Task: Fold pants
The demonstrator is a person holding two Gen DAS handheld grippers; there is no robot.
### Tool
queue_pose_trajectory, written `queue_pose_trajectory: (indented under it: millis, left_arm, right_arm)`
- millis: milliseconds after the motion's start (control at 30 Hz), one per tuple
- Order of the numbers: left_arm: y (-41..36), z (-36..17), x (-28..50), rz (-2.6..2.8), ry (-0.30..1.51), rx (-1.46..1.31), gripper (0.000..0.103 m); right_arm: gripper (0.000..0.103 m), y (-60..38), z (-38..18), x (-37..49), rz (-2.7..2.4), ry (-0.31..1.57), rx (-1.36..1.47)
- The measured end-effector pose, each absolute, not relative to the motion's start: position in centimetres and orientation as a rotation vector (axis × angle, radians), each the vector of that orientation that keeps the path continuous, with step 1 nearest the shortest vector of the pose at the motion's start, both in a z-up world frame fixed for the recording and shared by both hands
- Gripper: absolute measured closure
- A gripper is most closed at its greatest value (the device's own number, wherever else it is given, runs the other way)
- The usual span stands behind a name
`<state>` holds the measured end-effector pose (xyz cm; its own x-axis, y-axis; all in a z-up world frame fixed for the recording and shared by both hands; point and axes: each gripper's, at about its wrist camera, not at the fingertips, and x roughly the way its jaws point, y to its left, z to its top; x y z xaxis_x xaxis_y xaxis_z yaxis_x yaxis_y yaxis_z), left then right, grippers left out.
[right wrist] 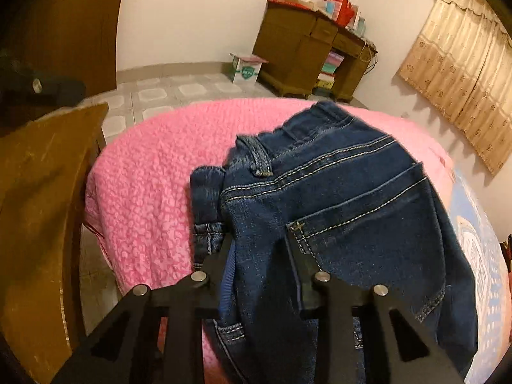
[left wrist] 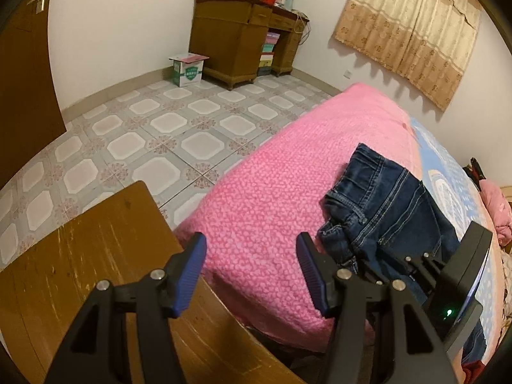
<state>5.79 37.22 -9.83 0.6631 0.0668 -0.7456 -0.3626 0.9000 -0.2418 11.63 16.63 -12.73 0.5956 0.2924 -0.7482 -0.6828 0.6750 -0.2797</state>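
One pair of jeans (right wrist: pixel 336 211), dark blue w/ pale stitching, lies bunched on the pink blanket (left wrist: pixel 272 198) of the bed, near the blanket's front edge; waistband w/ one belt loop visible faces the far wall, one back pocket shows to the right in the right wrist view. Two claws in all. Left claw (left wrist: pixel 251 273) stands partly open over the pink blanket, nothing between its two blue pads, jeans just beside its right finger but apart from it. Right claw (right wrist: pixel 260 256) has a thick fold of denim between its two fingers; both fingers are against the cloth, so it looks closed on the jeans, tho the pad faces are mostly hidden by fabric. In the left wrist view the body of the right claw shows at the right edge w/ one green light lit. One wooden board (left wrist: pixel 96 256) sits left of the bed by the blanket corner. Beyond the pink blanket, one blue-and-white patterned sheet (left wrist: pixel 448 172). Floor (left wrist: pixel 144 134) is patterned tile. By the far wall: one brown wooden table (left wrist: pixel 236 41) w/ boxes piled on top, count unclear, and a stack of coloured boxes under it; one white-green carton (left wrist: pixel 188 69) on the floor next to it. One beige curtain (left wrist: pixel 412 32) on the right wall, one brown door (left wrist: pixel 25 73) at left.
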Motion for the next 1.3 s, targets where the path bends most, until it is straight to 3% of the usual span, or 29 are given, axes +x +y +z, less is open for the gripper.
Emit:
queue_pose_trajectory:
  millis: [100, 267, 433, 567, 700, 867, 1000, 1067, 1133, 1200, 1233, 1300]
  left_arm:
    - [37.3, -9.9, 5.9, 0.235, 0.811, -0.425, 0.041]
    - [36.7, -10.6, 6.4, 0.202, 0.83, -0.459, 0.041]
    - [35.5, -10.2, 6.4, 0.192, 0.83, -0.429, 0.041]
    - [35.6, -10.3, 6.7, 0.2, 0.83, -0.452, 0.041]
    - [34.7, -9.6, 6.9, 0.187, 0.826, -0.441, 0.041]
    - [32.2, -8.8, 7.8, 0.148, 0.808, -0.405, 0.036]
    - [29.6, -10.1, 8.6, 0.119, 0.838, -0.402, 0.036]
    - [28.9, -10.9, 8.2, 0.138, 0.843, -0.403, 0.036]
    - [29.0, -11.5, 7.5, 0.136, 0.833, -0.434, 0.036]
    - [29.3, -12.3, 6.6, 0.14, 0.812, -0.505, 0.036]
    - [29.5, -12.9, 6.5, 0.145, 0.813, -0.545, 0.036]
    - [29.5, -14.2, 7.1, 0.147, 0.849, -0.595, 0.036]
  right_arm:
    - [0.096, 15.4, -10.7, 12.0, 0.648, 0.72, -0.477]
    - [0.097, 11.1, -6.4, 13.3, 0.617, 0.704, -0.285]
    - [0.097, 8.4, -4.6, 12.2, 0.75, 0.811, -0.183]
    - [0.097, 9.7, -8.2, 11.3, 0.824, 0.994, -0.195]
    - [0.093, 12.6, -12.4, 12.1, 0.796, 1.058, -0.223]
    - [0.092, 11.0, -12.4, 13.1, 0.81, 1.093, -0.078]
    - [0.091, 4.6, -7.9, 12.2, 0.813, 0.949, 0.12]
    - [0.088, 0.6, -6.3, 12.3, 0.786, 0.902, 0.222]
    - [0.075, -5.5, -5.0, 13.9, 0.717, 0.861, 0.355]
    - [0.042, -11.2, -4.6, 15.9, 0.617, 0.831, 0.463]
    - [0.032, -13.2, -4.7, 16.8, 0.571, 0.823, 0.509]
    - [0.031, -17.2, -6.1, 19.5, 0.565, 0.848, 0.677]
